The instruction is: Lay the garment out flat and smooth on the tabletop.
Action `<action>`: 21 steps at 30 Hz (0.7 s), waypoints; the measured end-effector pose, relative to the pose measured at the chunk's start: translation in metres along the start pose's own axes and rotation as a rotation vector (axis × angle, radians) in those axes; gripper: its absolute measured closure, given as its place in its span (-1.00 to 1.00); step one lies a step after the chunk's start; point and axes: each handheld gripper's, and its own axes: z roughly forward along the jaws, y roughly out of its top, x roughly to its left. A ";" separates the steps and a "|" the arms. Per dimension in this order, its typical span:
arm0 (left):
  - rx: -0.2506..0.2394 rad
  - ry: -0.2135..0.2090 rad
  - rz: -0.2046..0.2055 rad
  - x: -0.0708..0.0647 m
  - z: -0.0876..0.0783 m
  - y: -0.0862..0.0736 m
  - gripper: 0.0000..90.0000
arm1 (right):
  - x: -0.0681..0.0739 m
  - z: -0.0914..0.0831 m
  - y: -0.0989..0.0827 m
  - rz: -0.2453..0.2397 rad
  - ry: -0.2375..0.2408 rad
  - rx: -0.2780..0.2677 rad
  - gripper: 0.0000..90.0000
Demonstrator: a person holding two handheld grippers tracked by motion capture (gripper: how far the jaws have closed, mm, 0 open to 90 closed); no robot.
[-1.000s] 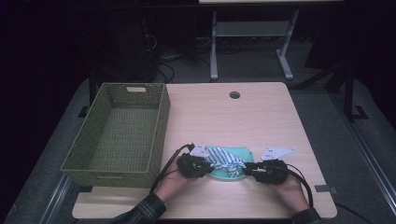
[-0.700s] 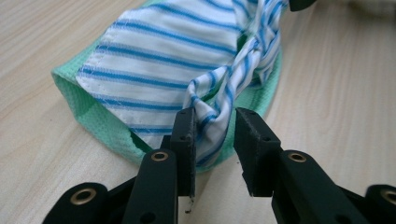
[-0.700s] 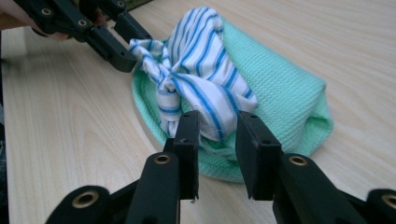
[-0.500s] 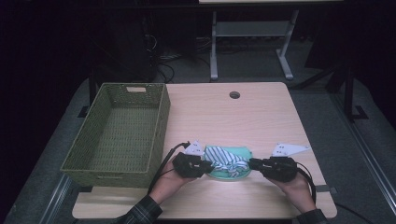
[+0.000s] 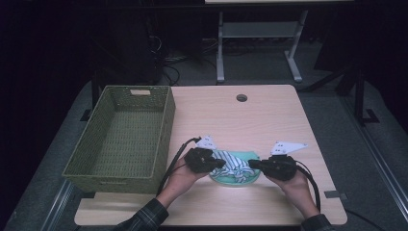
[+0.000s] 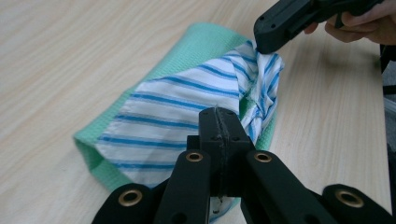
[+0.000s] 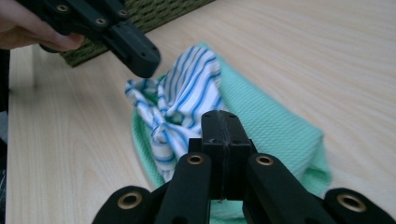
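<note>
Both tools clamped shut: left tool (image 5: 219, 162) and right tool (image 5: 254, 164) probably pinching striped cloth (image 6: 187, 100) atop green cloth (image 7: 275, 126); next: lift together toward basket (image 5: 120, 134).

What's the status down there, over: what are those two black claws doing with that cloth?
Left gripper and right gripper both clamped shut on striped cloth, one at each end. Cloth lies on green towel, on the table. Basket alongside; nothing blocking.
</note>
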 end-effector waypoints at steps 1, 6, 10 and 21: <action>0.011 -0.003 0.007 -0.001 0.003 -0.001 0.99 | 0.001 0.001 -0.001 -0.004 0.000 0.008 0.99; 0.031 -0.017 0.001 -0.004 0.011 -0.005 0.99 | 0.003 0.004 -0.009 0.000 0.014 0.050 0.99; 0.057 -0.021 0.007 -0.006 0.016 -0.010 0.98 | 0.007 0.005 -0.014 0.001 0.032 0.071 0.99; 0.120 -0.016 0.020 -0.007 0.028 -0.020 0.99 | 0.013 0.015 -0.027 -0.016 0.040 0.126 1.00</action>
